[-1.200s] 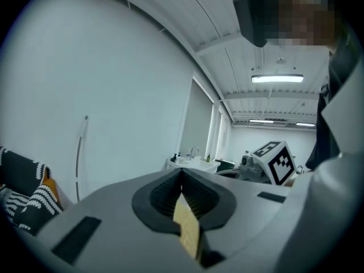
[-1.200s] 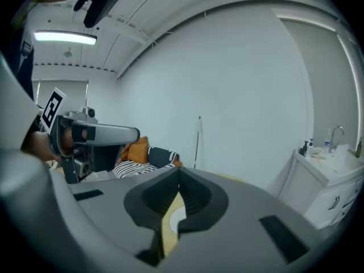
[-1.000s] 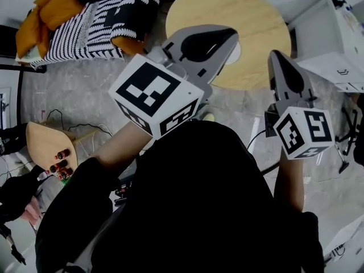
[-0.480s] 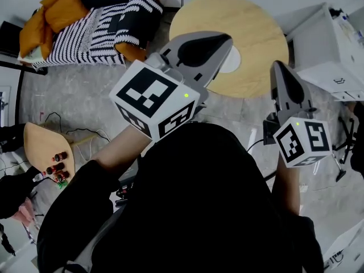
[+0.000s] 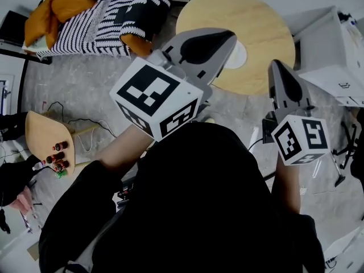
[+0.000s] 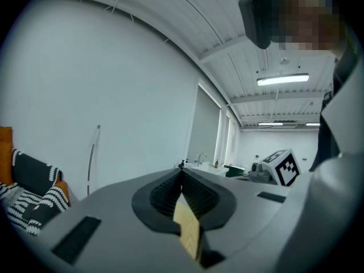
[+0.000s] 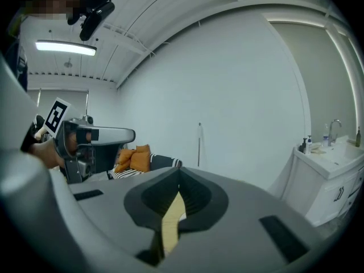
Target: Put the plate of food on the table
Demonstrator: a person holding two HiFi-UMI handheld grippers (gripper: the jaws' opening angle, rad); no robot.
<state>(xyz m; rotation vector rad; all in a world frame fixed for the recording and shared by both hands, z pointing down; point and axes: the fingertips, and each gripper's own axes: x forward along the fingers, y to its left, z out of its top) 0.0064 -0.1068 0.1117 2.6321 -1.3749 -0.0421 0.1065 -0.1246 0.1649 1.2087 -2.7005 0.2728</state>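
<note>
A round wooden table [image 5: 250,21] stands on the floor ahead of me. A white plate [image 5: 239,54] lies near its front edge, partly hidden behind my left gripper; I cannot tell what is on it. In the head view the left gripper [image 5: 229,36] is held high over the table's near side, jaws shut and empty. The right gripper [image 5: 277,66] is raised to the right of it, off the table's edge, also shut on nothing. In the left gripper view the left gripper [image 6: 182,174] points at a white wall. The right gripper [image 7: 178,182] points at the wall too.
A sofa with a striped blanket and orange cushions [image 5: 96,13] stands at the back left. A white cabinet [image 5: 333,44] is at the right, and a sink counter [image 7: 333,169] shows in the right gripper view. A small wooden stool with little bottles [image 5: 50,147] and floor cables lie at the left.
Both grippers stay raised and shut. The head view has drifted, so the table and the sofa sit a little further right in the picture.
</note>
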